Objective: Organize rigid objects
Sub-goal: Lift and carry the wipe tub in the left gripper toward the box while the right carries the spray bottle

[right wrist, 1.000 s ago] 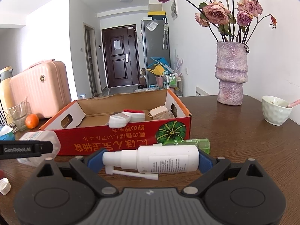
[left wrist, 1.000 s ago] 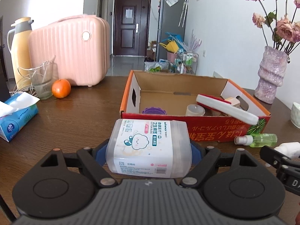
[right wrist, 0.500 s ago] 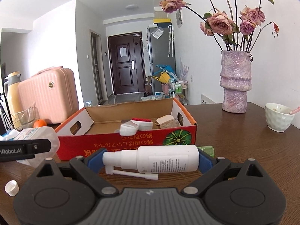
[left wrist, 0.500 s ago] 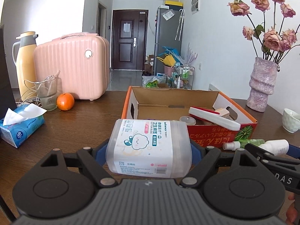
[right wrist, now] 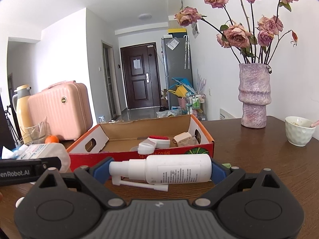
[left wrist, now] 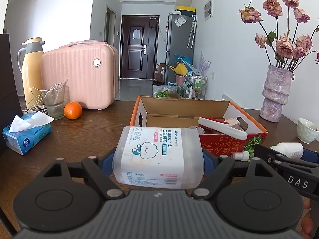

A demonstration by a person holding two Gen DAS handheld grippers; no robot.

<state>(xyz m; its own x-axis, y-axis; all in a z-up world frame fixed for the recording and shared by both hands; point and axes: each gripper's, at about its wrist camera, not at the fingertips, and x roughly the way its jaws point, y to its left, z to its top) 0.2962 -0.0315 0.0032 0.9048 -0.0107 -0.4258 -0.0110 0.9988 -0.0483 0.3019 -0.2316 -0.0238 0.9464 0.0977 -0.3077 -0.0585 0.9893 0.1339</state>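
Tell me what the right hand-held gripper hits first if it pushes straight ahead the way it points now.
Probably the red front wall of the cardboard box. The right hand-held gripper, shut on the spray bottle, points slightly downward at that wall; the gap to it is hard to judge.

"COTTON BUDS" on tub [left wrist: 158, 157], "DAS" on right gripper [left wrist: 295, 179]

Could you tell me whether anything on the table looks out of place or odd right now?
A small white cap lies loose on the table by itself, beside the left gripper, with no bottle under it. A small green bottle lies on its side against the front of the box, outside it. Nothing looks spilled or broken.
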